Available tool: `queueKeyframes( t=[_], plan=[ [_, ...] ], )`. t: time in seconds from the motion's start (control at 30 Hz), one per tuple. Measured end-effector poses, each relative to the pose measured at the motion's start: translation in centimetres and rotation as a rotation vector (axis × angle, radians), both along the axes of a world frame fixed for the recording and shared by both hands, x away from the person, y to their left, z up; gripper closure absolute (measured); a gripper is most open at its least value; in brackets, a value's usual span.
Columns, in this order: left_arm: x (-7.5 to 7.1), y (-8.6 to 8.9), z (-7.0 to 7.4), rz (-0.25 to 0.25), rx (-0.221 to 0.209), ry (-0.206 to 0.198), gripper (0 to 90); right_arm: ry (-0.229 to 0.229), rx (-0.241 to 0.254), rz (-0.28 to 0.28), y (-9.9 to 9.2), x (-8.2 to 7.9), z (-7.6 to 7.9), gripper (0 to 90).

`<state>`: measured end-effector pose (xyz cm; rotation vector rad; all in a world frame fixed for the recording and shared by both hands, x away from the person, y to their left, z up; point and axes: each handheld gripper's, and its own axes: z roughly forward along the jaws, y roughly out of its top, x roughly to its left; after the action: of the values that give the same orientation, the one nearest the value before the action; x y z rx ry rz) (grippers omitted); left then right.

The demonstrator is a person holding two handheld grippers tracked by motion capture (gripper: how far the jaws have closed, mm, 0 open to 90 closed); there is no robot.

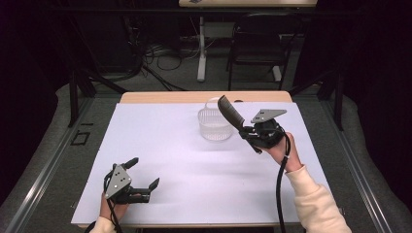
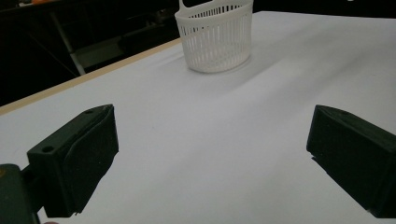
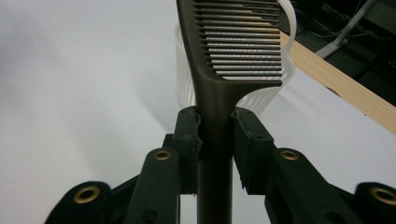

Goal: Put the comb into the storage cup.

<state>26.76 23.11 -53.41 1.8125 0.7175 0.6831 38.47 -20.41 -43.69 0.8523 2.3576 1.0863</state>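
Note:
A dark comb (image 1: pixel 230 113) (image 3: pixel 229 51) is held by its handle in my right gripper (image 1: pixel 248 131) (image 3: pixel 215 135), shut on it, with the toothed end raised toward a white slatted basket (image 1: pixel 214 124) (image 2: pixel 215 37) (image 3: pixel 184 77) at the back middle of the table. The comb's head hovers just above and to the right of the basket's rim. My left gripper (image 1: pixel 145 175) (image 2: pixel 210 154) rests low at the front left of the white table (image 1: pixel 194 179), its jaws wide apart with nothing between them.
The table's wooden far edge (image 1: pixel 204 97) runs behind the basket. Beyond it stand a dark chair (image 1: pixel 257 46), a white table leg (image 1: pixel 201 48) and floor cables. A black cable (image 1: pixel 281 189) trails from the right gripper along the cream sleeve (image 1: pixel 318 204).

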Motion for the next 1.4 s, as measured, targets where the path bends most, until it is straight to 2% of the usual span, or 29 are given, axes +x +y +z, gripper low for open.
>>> queueKeyframes(
  t=[0.53, 0.9, 1.4],
  plan=[
    [0.0, 0.0, 0.0, 0.001, -0.003, -0.003, 2.2, -0.021, -0.039, 0.006, 0.6, 1.2, 1.2, 72.5],
    [-0.1, 0.1, 0.0, 0.001, -0.005, -0.004, 2.5, -0.031, -0.070, 0.001, 1.6, 2.1, 1.7, 72.5],
    [-0.1, 0.1, 0.0, 0.003, -0.005, -0.005, 3.0, -0.023, -0.091, -0.028, 1.7, 3.8, 1.5, 72.5]
  ],
)
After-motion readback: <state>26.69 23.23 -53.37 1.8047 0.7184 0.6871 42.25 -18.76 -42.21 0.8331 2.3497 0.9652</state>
